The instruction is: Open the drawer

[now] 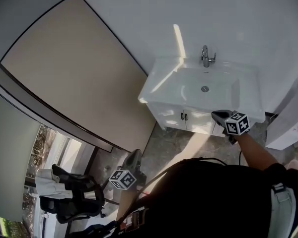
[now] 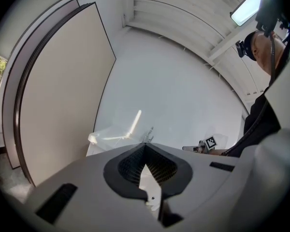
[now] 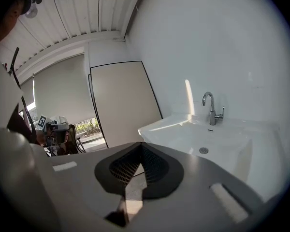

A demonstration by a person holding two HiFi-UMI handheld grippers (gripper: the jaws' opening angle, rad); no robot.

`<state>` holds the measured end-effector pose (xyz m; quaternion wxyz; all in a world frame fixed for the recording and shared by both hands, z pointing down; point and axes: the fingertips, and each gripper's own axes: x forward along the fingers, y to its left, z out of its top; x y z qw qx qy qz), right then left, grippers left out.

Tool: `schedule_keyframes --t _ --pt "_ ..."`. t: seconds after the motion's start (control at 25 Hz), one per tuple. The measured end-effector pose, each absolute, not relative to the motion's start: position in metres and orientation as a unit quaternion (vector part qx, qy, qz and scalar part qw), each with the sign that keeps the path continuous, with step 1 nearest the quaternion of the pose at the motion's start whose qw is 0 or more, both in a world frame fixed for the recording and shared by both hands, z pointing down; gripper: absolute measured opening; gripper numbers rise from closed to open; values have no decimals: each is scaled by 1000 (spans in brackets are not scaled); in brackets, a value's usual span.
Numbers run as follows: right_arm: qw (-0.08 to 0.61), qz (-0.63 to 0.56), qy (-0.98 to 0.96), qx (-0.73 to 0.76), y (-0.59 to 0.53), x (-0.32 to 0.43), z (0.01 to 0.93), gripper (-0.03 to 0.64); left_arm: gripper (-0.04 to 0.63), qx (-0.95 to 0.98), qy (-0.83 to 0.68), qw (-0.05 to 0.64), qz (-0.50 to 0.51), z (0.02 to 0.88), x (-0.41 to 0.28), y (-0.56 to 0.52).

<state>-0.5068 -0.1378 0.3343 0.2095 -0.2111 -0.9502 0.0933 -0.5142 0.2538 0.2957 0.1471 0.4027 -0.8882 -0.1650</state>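
Our right gripper (image 1: pixel 220 116), jaws pressed together and empty, points at the white drawer cabinet (image 1: pixel 181 117) under the sink (image 1: pixel 188 89), arm outstretched. The left gripper (image 1: pixel 134 158), likewise closed on nothing, sits low by our body. Open floor (image 1: pixel 164 150) lies before the cabinet, whose fronts are too small to tell apart.

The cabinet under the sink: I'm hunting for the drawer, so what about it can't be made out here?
Head view: the right gripper covers the cabinet's right part; its handles are too small to tell drawer from door.
Left gripper view: the left gripper hides nearly all of the cabinet.
Right gripper view: likewise, below the sink.
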Motion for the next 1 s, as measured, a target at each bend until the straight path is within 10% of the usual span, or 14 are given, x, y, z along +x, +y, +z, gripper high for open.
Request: schedule_keyframes --t 1.0 --pt "217 119 -966 -71 -224 -683 355 2 -9 537 -809 186 -148 318 -803 138"
